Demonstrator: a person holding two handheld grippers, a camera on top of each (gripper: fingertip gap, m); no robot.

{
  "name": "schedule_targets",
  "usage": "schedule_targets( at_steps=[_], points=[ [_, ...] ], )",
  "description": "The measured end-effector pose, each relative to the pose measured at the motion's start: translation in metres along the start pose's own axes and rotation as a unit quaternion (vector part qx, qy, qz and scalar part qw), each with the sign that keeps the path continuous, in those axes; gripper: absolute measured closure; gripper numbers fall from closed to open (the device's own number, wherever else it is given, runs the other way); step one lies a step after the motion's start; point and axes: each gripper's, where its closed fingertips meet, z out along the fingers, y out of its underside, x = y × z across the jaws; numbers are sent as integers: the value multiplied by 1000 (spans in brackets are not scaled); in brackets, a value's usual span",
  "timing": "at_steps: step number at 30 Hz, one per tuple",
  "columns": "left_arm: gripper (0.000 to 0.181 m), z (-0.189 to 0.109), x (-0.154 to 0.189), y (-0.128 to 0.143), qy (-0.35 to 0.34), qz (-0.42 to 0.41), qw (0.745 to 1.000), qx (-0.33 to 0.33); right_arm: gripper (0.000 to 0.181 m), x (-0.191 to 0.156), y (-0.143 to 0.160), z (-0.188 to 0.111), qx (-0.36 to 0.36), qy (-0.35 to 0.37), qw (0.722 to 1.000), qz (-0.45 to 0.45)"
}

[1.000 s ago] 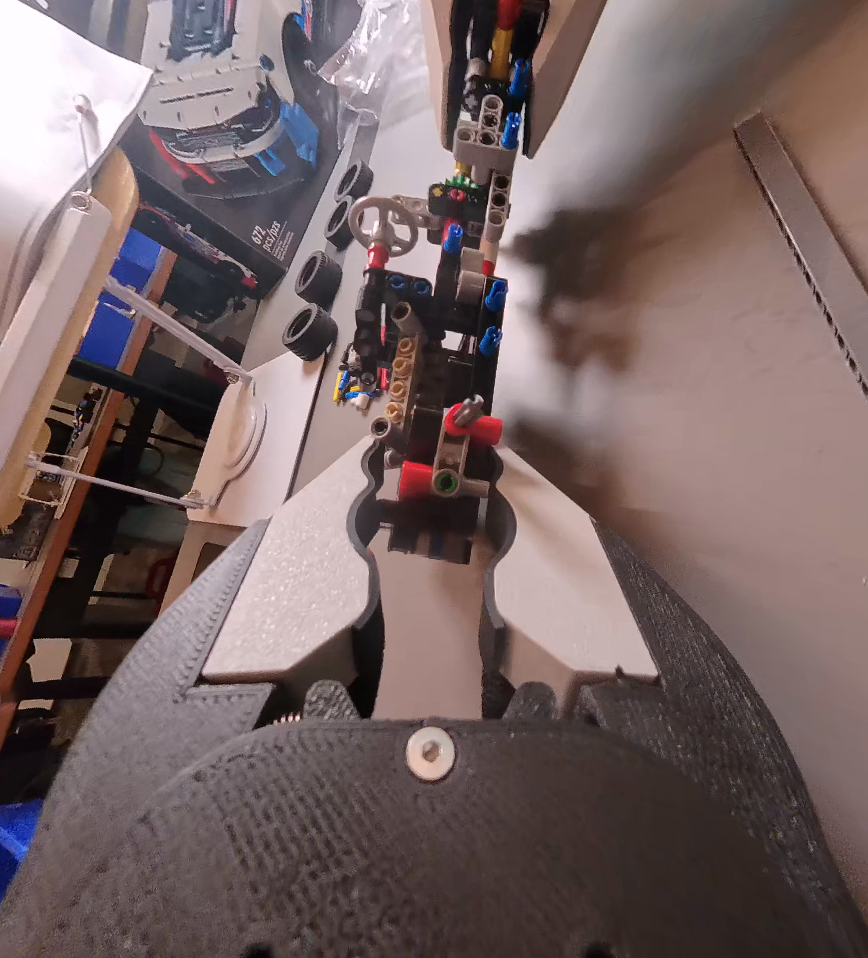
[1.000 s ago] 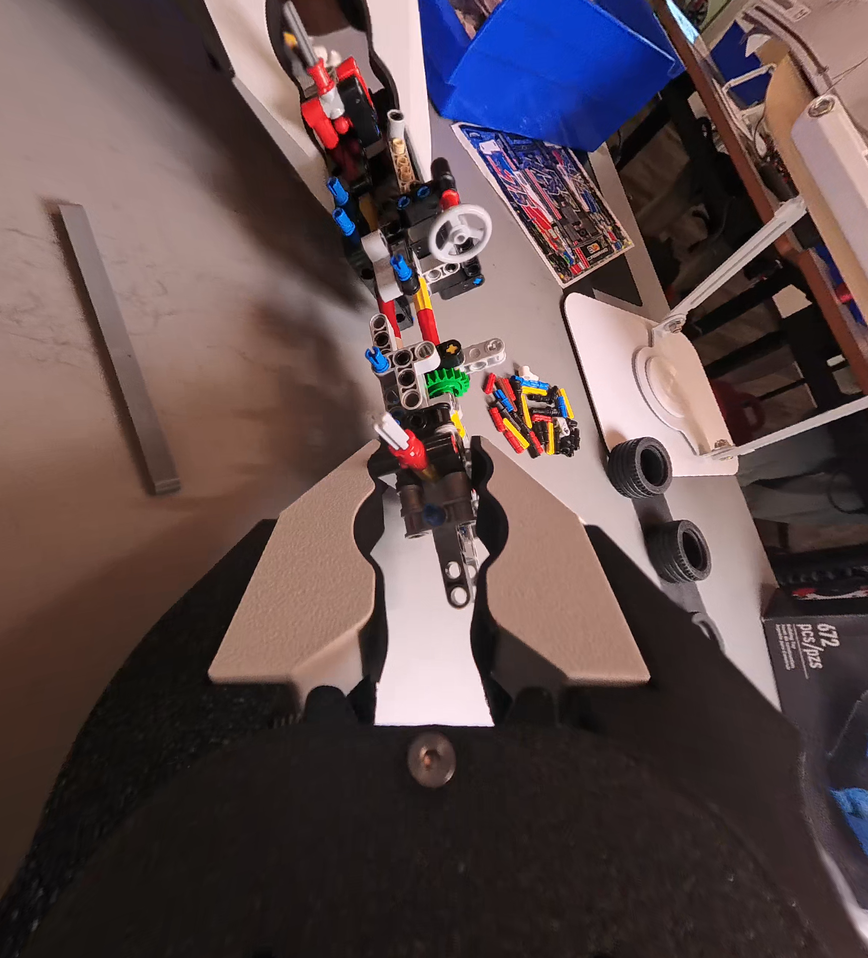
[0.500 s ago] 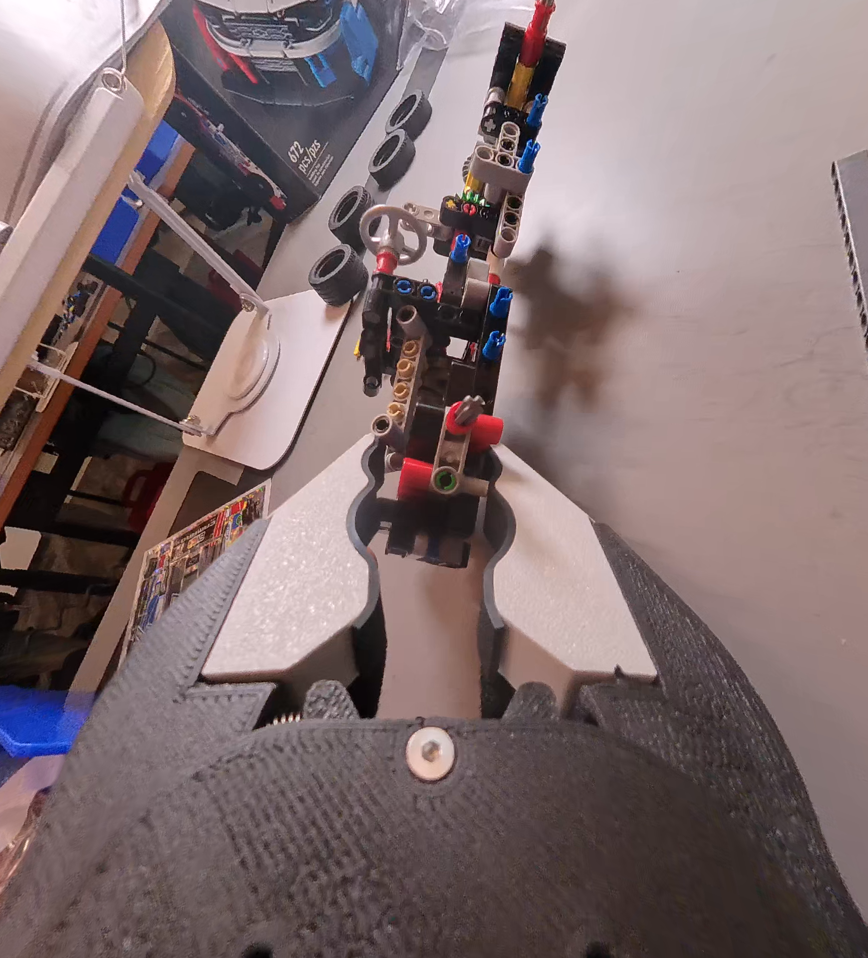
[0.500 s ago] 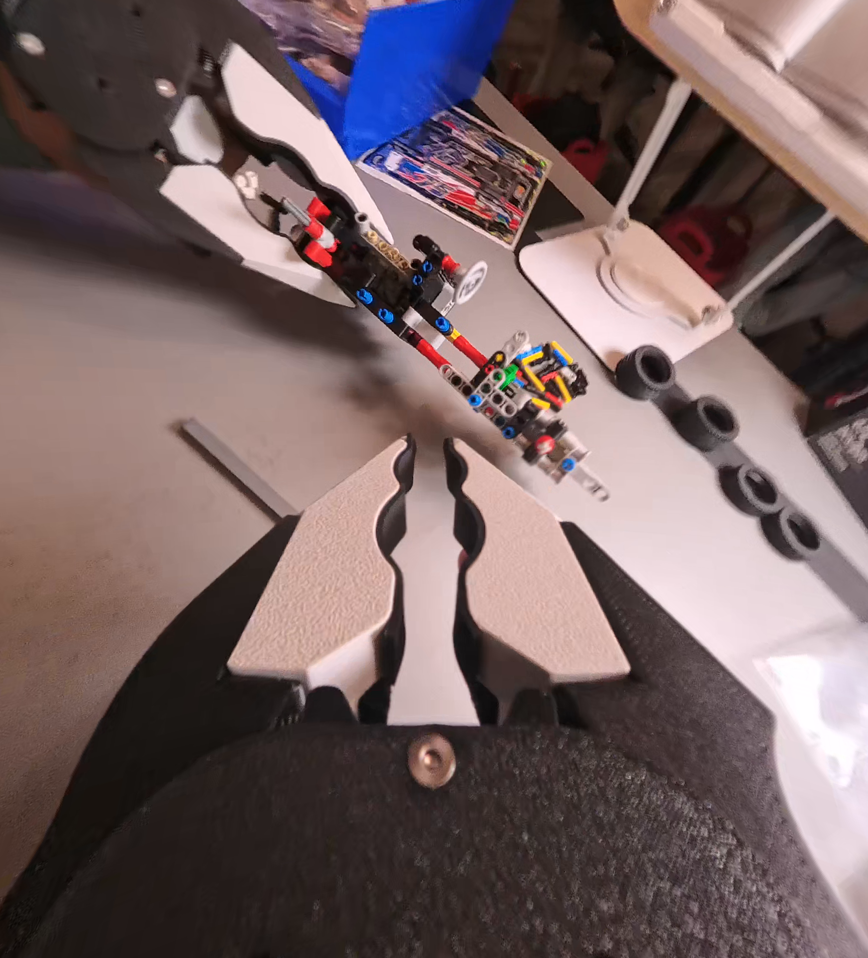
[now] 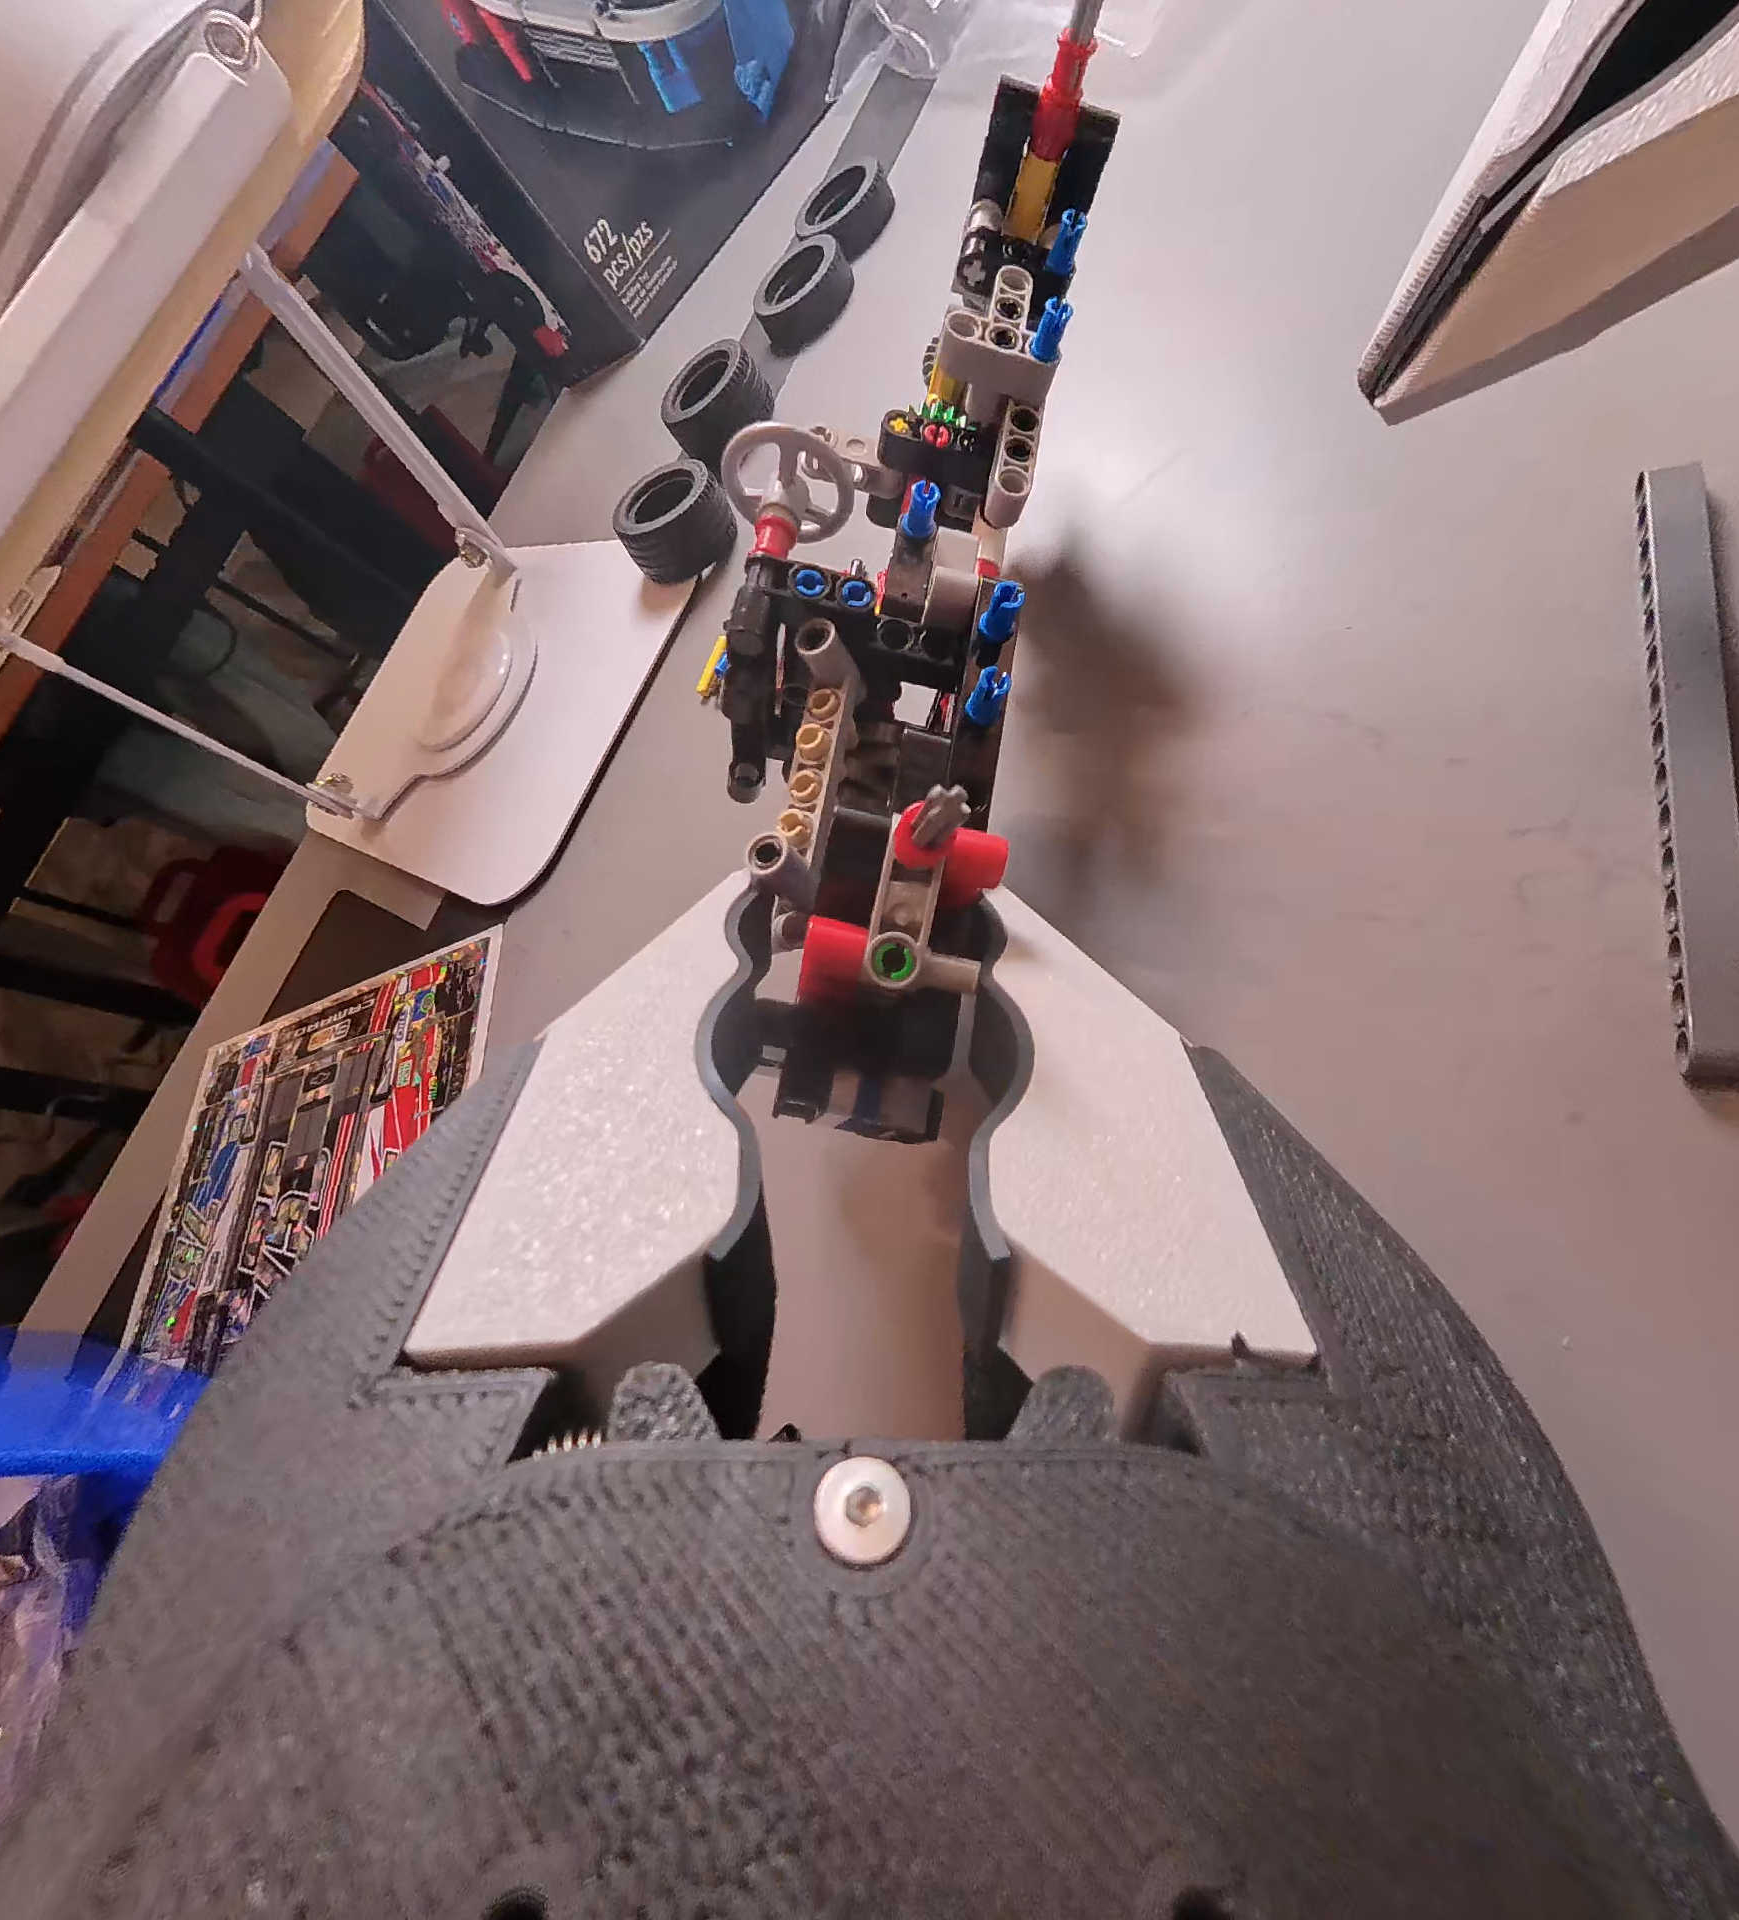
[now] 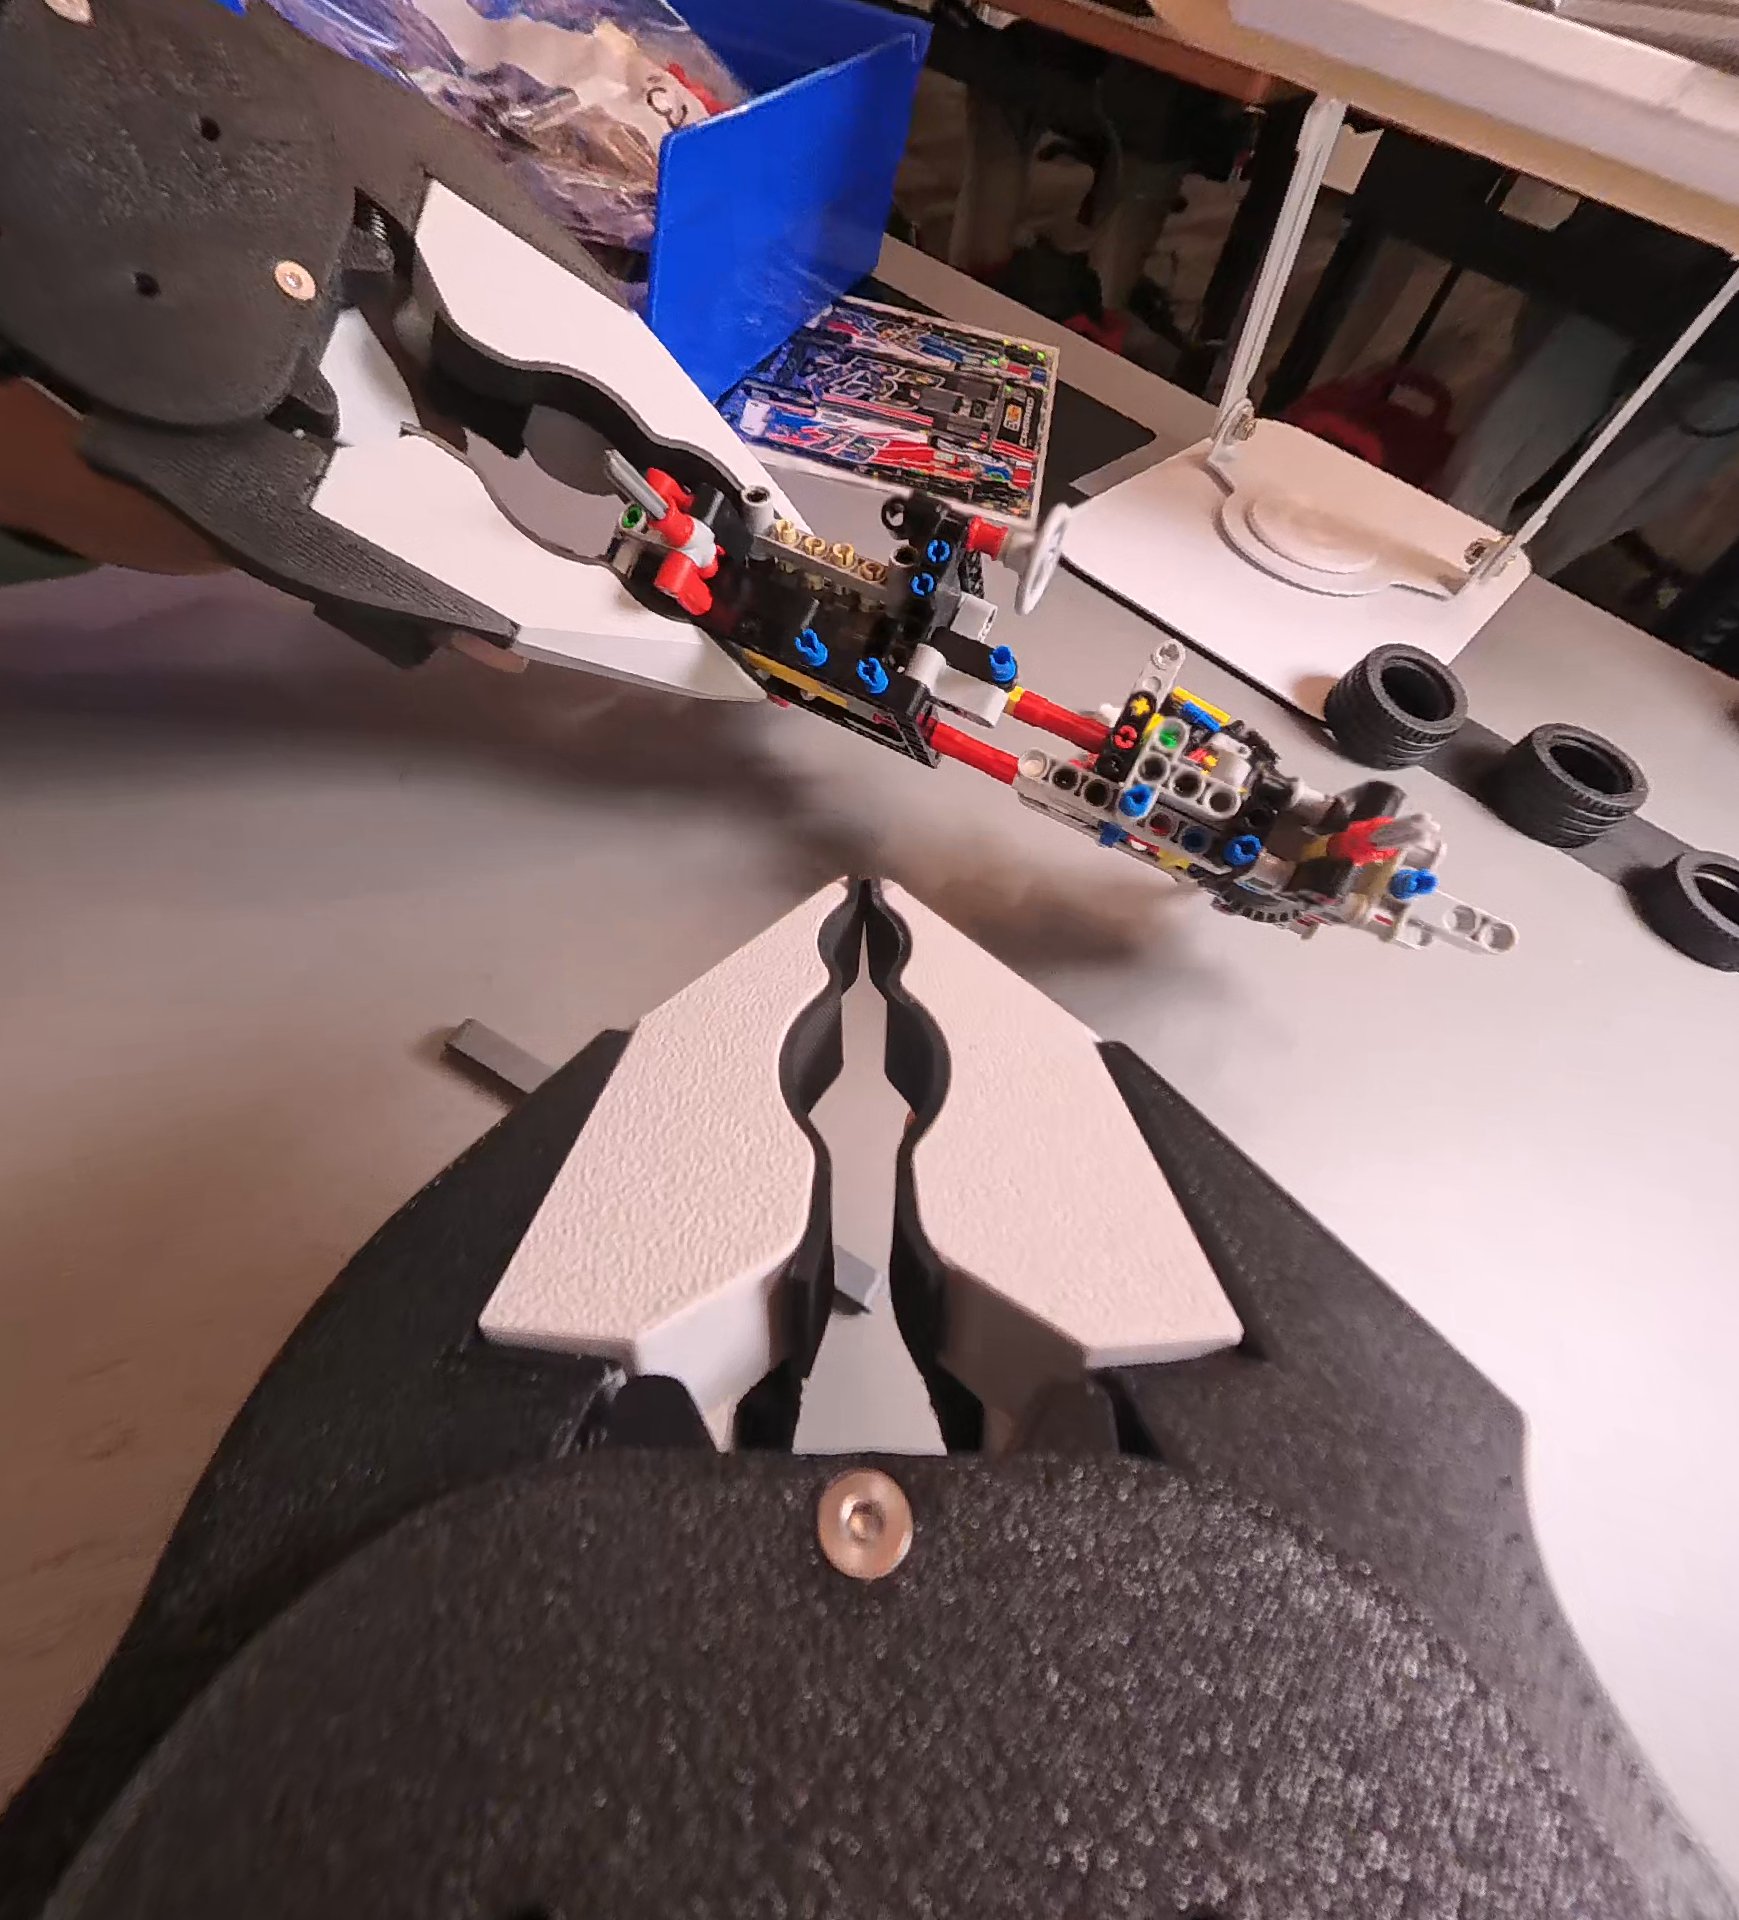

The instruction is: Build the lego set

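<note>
The long lego chassis (image 5: 886, 665), black with red axles, blue pins and a grey steering wheel (image 5: 792, 483), is held off the table. My left gripper (image 5: 870, 904) is shut on its near end, by the red bushes. In the right wrist view the left gripper (image 6: 740, 603) holds the chassis (image 6: 948, 665) out level to the right above the table. My right gripper (image 6: 865, 894) is shut and empty, below and in front of the chassis. Its fingers (image 5: 1613, 177) show at the top right of the left wrist view.
A long grey beam (image 5: 1696, 769) lies on the grey table, partly under my right gripper (image 6: 496, 1065). Black tyres (image 6: 1395, 707) line the far right. A sticker sheet (image 6: 906, 416), blue bin (image 6: 771, 208), white lamp base (image 6: 1301, 540) and set box (image 5: 574, 156) stand at the table edge. Across from one pair of fingers to the other is roughly 11 cm.
My right gripper let go of the far end of the chassis, drew back and shut empty. My left gripper kept its hold and now carries the chassis alone.
</note>
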Motion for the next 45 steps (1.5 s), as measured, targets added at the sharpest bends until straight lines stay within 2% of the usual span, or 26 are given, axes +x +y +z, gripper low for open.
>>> schedule_targets(
  at_steps=[10,18,21,24,26,29,32,35,38,41,45],
  points=[
    [145,-1,1,2,-3,37,999,17,181,19,3,-7,-7,21,1000,-12],
    [145,0,1,8,-23,101,994,18,178,36,0,-17,-2,36,999,-24],
    [145,0,2,12,-30,133,990,20,175,37,-8,-24,10,24,999,-41],
    [145,1,3,14,-35,163,986,15,172,26,-31,-41,56,-32,996,-58],
    [144,2,3,14,-37,183,982,13,162,28,-41,-53,64,-52,992,-95],
    [144,3,3,12,-43,209,977,13,145,38,-15,-57,-3,-78,981,-176],
    [144,5,3,14,-45,243,969,7,148,71,25,-39,-40,-38,954,-294],
    [144,7,5,18,-40,258,965,3,145,101,62,-13,-89,-12,944,-319],
    [144,6,5,19,-36,259,965,4,151,102,68,8,-92,-16,940,-328],
    [143,5,4,23,-34,257,966,-2,172,94,64,15,-85,-11,927,-366],
    [136,2,9,31,3,230,973,-10,173,98,70,16,-89,9,915,-394]
  ],
)
